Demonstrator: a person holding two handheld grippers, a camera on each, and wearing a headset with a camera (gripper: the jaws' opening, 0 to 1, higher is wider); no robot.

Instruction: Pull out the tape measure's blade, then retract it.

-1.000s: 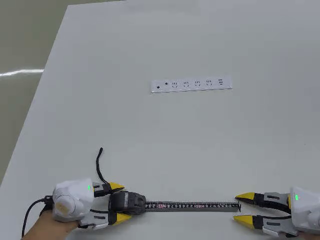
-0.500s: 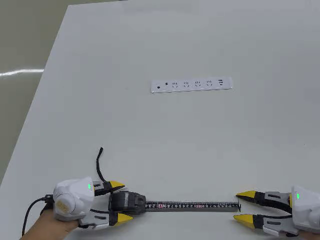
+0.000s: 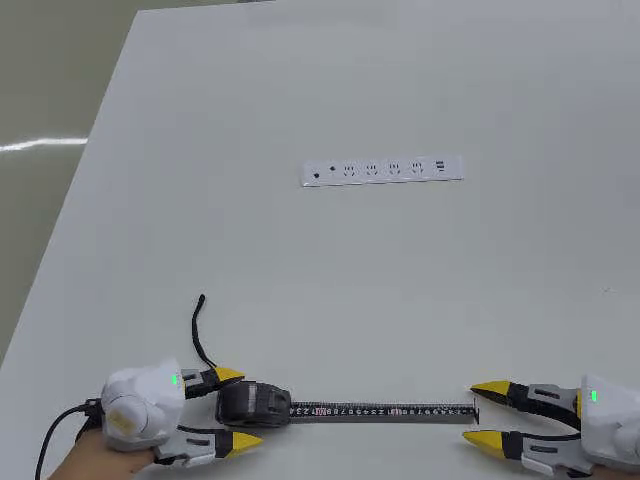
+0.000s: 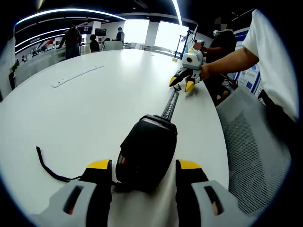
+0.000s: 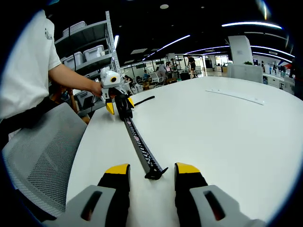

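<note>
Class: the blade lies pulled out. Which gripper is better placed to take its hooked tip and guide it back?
The right gripper: its open jaws flank the hook; the left gripper straddles the case.

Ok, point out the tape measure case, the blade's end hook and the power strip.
tape measure case (image 4: 147, 151), left gripper view, top of black housing.
end hook (image 5: 155, 173), right gripper view, its bent tab.
power strip (image 3: 383, 169), head view, middle of body.

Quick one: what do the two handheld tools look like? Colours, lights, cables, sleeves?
The left tool and right tool match: white rounded bodies, black jaws with yellow tips, each with a green light. A black cable runs from the left one. The person wears a white short-sleeved shirt.
</note>
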